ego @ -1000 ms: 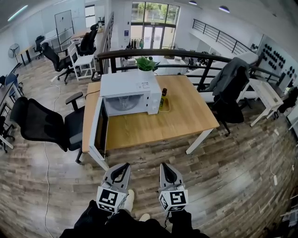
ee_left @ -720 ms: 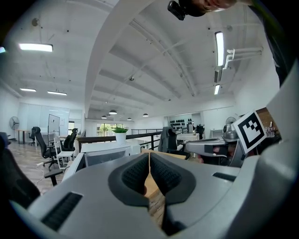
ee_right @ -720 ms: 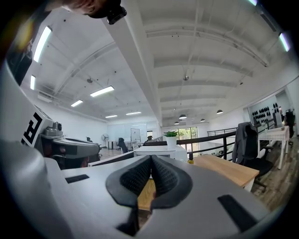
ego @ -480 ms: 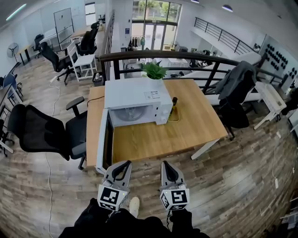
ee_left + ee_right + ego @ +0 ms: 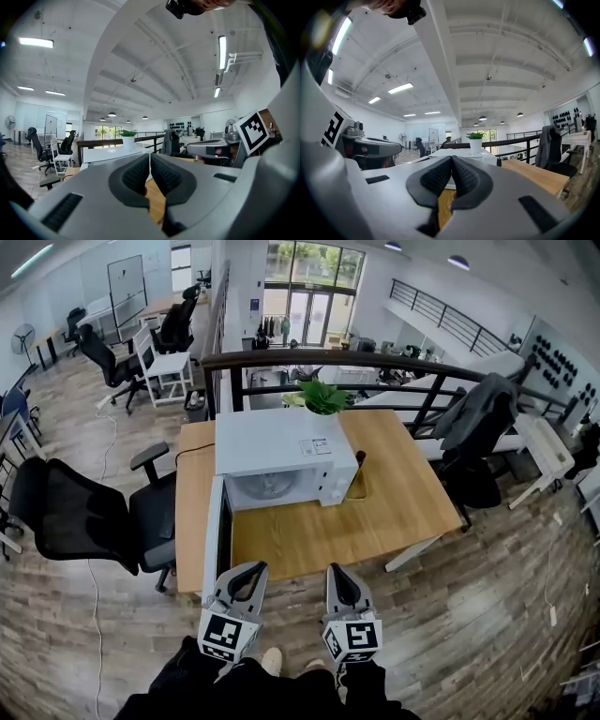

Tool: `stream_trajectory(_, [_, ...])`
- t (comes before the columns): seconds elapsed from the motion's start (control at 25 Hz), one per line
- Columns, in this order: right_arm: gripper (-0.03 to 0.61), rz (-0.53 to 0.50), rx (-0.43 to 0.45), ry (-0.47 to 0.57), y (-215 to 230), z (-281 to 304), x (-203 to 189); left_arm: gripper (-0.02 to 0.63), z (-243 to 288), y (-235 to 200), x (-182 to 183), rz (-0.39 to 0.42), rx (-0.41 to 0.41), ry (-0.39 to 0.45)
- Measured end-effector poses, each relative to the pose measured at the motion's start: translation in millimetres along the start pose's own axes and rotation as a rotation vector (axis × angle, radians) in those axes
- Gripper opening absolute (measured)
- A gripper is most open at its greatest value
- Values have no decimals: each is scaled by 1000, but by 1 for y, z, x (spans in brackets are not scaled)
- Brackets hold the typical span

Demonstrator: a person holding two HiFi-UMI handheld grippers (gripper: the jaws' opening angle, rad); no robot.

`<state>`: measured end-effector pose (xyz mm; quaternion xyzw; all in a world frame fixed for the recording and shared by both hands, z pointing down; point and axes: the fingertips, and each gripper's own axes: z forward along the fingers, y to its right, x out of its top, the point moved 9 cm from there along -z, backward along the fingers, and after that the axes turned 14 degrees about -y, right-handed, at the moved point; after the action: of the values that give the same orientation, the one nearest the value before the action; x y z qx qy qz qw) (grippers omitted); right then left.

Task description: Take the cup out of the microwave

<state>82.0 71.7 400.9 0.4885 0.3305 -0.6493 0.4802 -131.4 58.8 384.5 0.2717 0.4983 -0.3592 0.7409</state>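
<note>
A white microwave [image 5: 281, 448] stands on the wooden table [image 5: 394, 507], and its door [image 5: 215, 542] hangs open toward me on the left. Something pale and round shows in the cavity [image 5: 272, 488]; I cannot make out a cup there. My left gripper [image 5: 246, 570] and right gripper [image 5: 336, 574] sit side by side at the table's front edge, short of the microwave. Both are shut with nothing between the pads. In the left gripper view the left gripper [image 5: 150, 157] points level over the table; in the right gripper view the right gripper [image 5: 452, 159] does too.
A potted plant [image 5: 322, 397] stands behind the microwave and a dark bottle [image 5: 360, 465] at its right side. A black office chair [image 5: 75, 512] is left of the table. A dark railing [image 5: 375, 360] runs behind it, with a jacket-draped chair [image 5: 473, 432] to the right.
The table and microwave have come closer and lower in the head view. Both grippers have gone forward from over the floor to the table's front edge, still shut.
</note>
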Motion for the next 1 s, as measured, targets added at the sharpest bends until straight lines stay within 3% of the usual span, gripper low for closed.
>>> stream_trajectory(0.4, [15,5,59,-6,33,56,7,29,47,-17,8,-19,52,-20])
stream_trajectory(1.0, [14,-37,294,-110,106,213,11,29,167,-64,13,-137,238,-99])
